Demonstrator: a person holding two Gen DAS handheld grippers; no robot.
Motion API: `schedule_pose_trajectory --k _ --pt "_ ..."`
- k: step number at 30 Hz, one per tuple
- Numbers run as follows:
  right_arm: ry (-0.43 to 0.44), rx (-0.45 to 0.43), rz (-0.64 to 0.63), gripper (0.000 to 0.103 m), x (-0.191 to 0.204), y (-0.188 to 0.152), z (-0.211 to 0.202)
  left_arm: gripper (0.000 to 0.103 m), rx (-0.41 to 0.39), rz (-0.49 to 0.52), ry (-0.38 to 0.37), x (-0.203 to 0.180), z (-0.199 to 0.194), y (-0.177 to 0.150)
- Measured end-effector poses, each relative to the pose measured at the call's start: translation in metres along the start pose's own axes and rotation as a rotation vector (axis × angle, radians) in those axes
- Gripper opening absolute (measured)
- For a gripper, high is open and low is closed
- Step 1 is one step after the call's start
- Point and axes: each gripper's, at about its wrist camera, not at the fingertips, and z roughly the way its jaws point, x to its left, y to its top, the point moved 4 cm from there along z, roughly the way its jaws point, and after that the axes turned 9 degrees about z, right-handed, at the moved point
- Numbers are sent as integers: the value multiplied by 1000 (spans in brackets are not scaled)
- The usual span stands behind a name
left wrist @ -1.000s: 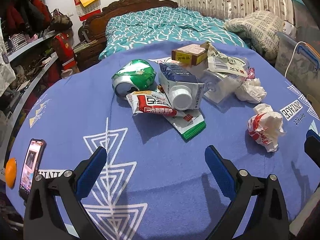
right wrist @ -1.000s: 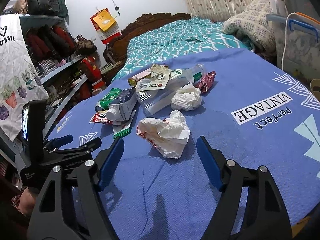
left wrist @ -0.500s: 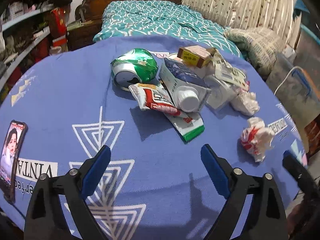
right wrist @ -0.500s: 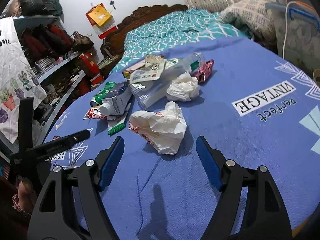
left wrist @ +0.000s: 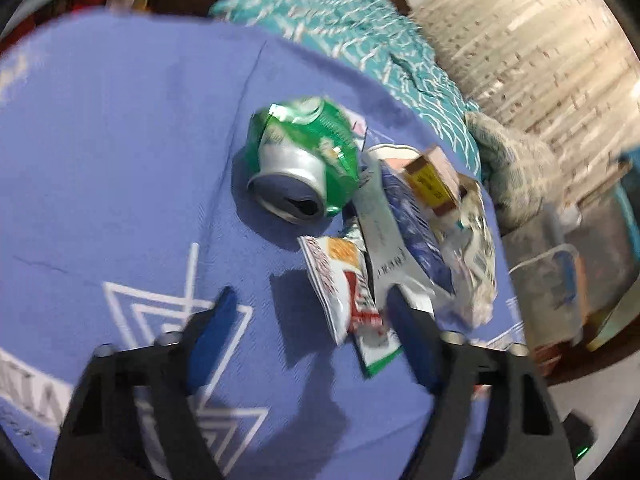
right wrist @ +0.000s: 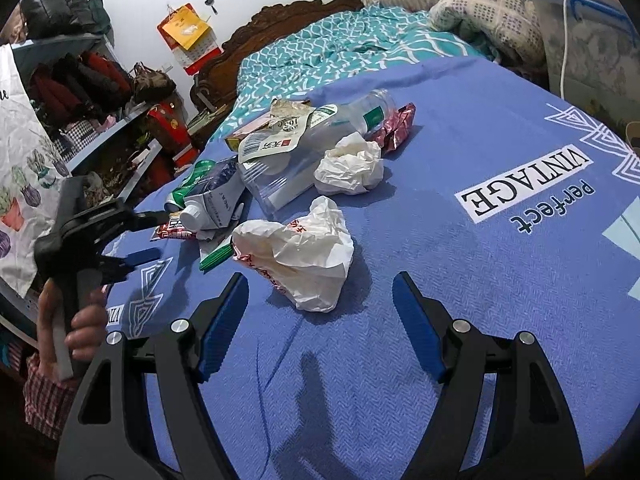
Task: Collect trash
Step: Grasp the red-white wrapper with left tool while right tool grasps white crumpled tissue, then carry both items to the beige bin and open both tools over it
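Nothing appeared collected yet. At the bottom of the right wrist view, the right gripper (right wrist: 318, 322) held its fingers wide and empty just short of the crumpled wrapper (right wrist: 298, 256) at mid-frame on the blue table (right wrist: 460, 320). Farther left, the left gripper (left wrist: 310, 318) was closing its fingers, nothing pressed between them, beside the snack packet (left wrist: 340, 280). The green can (left wrist: 300, 160) and the other litter lay beyond.

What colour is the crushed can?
Green with a silver end, the can shows best in the left wrist view.

A green-and-silver crushed can (left wrist: 302, 164) lies on the blue cloth (right wrist: 460, 300) patterned with white triangles.
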Motion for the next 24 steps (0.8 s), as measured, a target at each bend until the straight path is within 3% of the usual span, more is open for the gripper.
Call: schedule_pose_trajectory --k 1,2,3,4,10,18,20,24 --pt "-2 0 -3 75 0 0 0 32 19 -35 -28 5 8 1" --pt "-6 -1 -5 75 1 0 0 20 36 -50 -40 7 13 1" --pt "-9 -1 -6 75 1 1 1 8 59 -64 -62 9 18 -1" --pt "-10 -1 -7 75 1 1 1 6 63 -69 -79 9 18 -3" --pt "-21 -15 -41 75 4 10 9 5 -18 -22 -99 14 -28 -26" --pt "-33 67 -127 76 11 13 49 5 -144 67 -184 11 -103 -52" --pt "15 105 -138 42 14 13 55 5 -176 117 -201 -2 -116 -54" --pt "41 77 -160 38 15 14 43 5 -172 210 -234 -37 -117 -51"
